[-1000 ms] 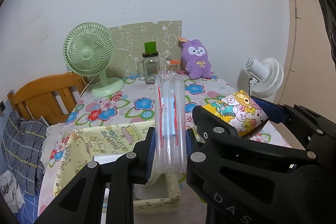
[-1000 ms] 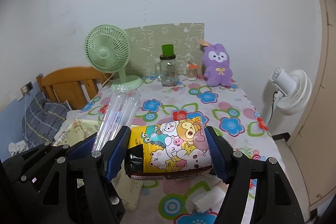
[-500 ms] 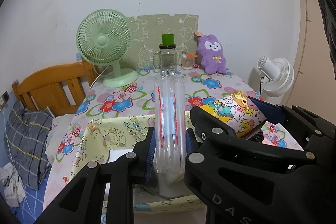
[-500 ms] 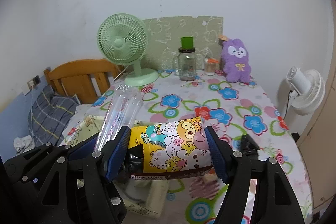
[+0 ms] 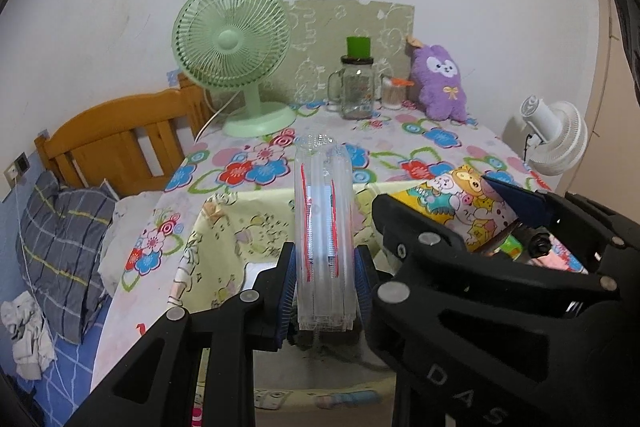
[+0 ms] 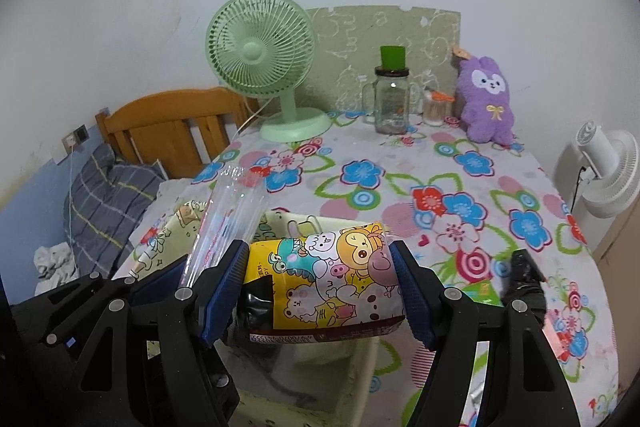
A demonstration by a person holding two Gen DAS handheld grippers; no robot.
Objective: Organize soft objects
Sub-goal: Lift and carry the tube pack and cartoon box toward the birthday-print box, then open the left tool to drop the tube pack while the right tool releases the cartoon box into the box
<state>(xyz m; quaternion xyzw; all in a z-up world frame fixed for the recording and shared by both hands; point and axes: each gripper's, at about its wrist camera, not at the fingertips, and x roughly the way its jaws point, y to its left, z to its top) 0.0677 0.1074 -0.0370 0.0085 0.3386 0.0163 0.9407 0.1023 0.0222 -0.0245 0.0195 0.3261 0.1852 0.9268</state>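
Air-cushion sleeve (image 5: pixel 324 227) stands upright, pinched by our left claw (image 5: pixel 325 291) above the fabric bin (image 5: pixel 240 223) at the worktop's (image 5: pixel 440 139) near edge, ready to drop in. From the right wrist, our right claw (image 6: pixel 320 291) clamps the cartoon pouch (image 6: pixel 328 279) sideways over that bin (image 6: pixel 296 223).

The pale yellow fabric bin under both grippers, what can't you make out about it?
- Pale yellow fabric bin: left wrist view, its inside is blocked by the left gripper and clear plastic sleeve.
- Right wrist view: its floor is covered by the right gripper and cartoon-printed yellow packet.
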